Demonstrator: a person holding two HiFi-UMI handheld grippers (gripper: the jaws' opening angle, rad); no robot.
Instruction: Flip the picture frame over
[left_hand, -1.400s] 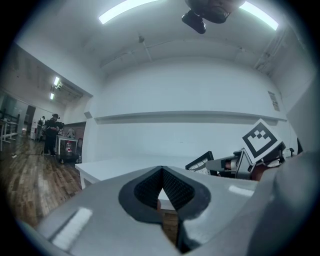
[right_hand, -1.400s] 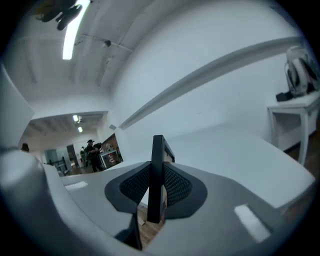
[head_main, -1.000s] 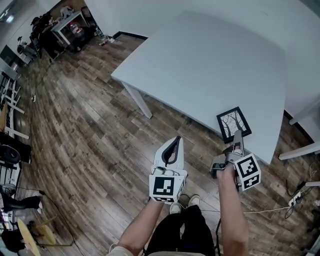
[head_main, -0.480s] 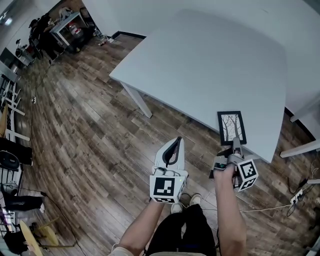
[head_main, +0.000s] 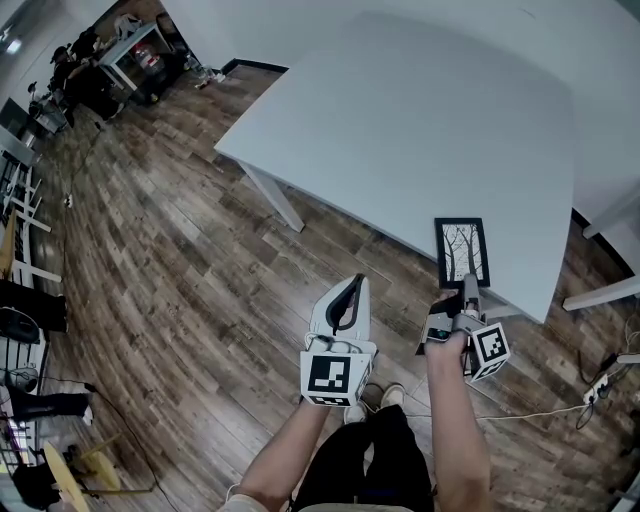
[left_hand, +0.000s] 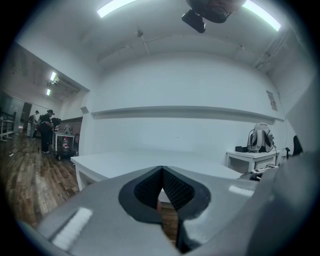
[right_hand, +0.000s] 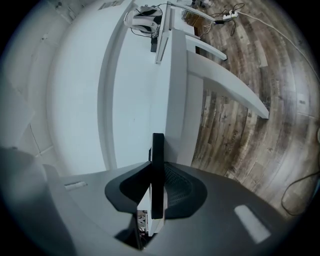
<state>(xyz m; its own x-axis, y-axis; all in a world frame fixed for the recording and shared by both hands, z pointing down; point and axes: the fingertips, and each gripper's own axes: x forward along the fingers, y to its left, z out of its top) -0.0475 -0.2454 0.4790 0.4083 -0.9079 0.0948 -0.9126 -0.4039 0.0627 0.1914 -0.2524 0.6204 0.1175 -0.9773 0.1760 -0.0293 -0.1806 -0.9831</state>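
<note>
The person's shoes (head_main: 366, 404) stand on the wood floor (head_main: 180, 250), just short of the table; nearest the body, the left gripper (head_main: 354, 282) is held level over the floor, its pads pressed together on nothing; it looks parked clear of the work, since one hand seems enough for so light a thing. Just beyond, the right gripper (head_main: 470, 284) reaches to the near edge of the white table (head_main: 400, 120) and is rolled onto its side; its pads pinch the near short side of the picture frame (head_main: 462, 252), whose black moulding stands edge-on between them in the right gripper view. Gripping by the rim probably leaves both faces free, so a roll of the wrist can turn it. The frame lies close to that edge with its tree print facing up, so the flip is judged not yet done; whether it rests on the tabletop or sits just above it, I cannot tell. Past it the tabletop runs on bare.
</note>
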